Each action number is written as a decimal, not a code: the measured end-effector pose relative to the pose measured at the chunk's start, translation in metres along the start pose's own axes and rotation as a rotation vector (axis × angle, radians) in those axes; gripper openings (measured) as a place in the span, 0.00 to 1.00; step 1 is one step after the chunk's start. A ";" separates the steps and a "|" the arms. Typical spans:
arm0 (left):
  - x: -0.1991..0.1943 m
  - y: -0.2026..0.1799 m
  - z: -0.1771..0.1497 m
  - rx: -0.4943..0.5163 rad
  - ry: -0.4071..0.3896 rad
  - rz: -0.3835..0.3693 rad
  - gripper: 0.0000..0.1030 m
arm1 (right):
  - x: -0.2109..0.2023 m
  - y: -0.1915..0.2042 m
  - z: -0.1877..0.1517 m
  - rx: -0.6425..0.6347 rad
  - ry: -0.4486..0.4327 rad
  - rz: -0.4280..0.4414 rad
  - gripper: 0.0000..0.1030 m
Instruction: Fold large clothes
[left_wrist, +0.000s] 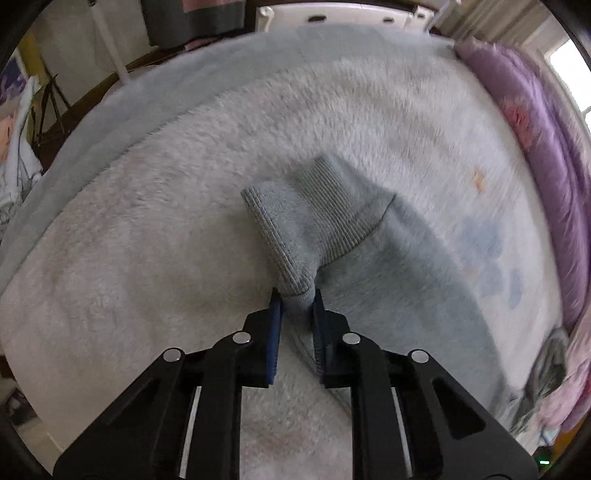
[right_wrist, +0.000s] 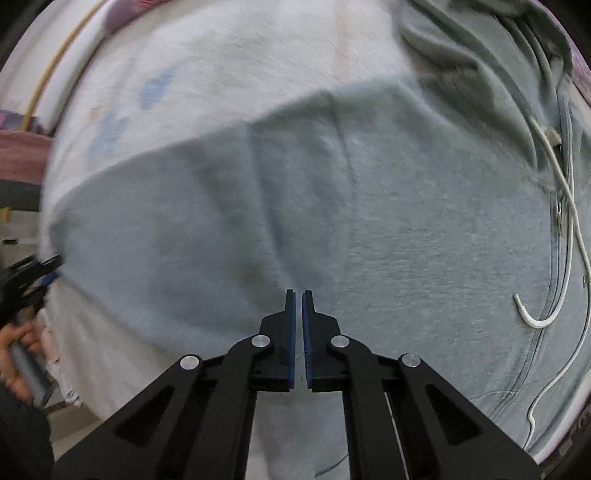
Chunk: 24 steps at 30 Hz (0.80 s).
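Soft, even daylight from a window (left_wrist: 570, 59) far right of the jaws; motion blur smears both views; fisheye bending and dark vignetting ring the edges.

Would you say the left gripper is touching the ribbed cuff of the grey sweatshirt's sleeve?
Touching. In the left wrist view, the left gripper has both blue pads pressed against the bunched ribbed cuff.

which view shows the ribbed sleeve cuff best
The left wrist view. The ribbed cuff fills its centre, sharp enough to see the ribbing, with the left gripper pinching its corner. The right wrist view shows only the grey hoodie body, white drawstring and the sleeve running toward the left gripper at the frame edge; the cuff cannot be made out.
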<state>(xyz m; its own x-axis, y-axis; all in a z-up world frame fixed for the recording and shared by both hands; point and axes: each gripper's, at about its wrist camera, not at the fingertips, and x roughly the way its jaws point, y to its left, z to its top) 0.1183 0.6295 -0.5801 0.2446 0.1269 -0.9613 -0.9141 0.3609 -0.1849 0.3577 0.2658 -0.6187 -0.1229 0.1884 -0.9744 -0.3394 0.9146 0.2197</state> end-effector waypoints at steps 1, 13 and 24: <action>-0.009 0.001 -0.001 0.000 -0.016 -0.011 0.14 | 0.005 -0.003 0.001 0.003 -0.003 0.000 0.01; -0.180 -0.113 -0.071 0.270 -0.335 -0.110 0.13 | -0.029 -0.067 0.006 0.046 -0.037 0.259 0.01; -0.226 -0.349 -0.254 0.642 -0.378 -0.334 0.13 | -0.152 -0.330 -0.051 0.200 -0.228 0.170 0.01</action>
<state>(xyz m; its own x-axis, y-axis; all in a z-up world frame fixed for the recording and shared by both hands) 0.3000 0.2402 -0.3499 0.6691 0.1808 -0.7209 -0.4380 0.8796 -0.1860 0.4406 -0.0831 -0.5411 0.0568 0.3981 -0.9156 -0.1395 0.9112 0.3876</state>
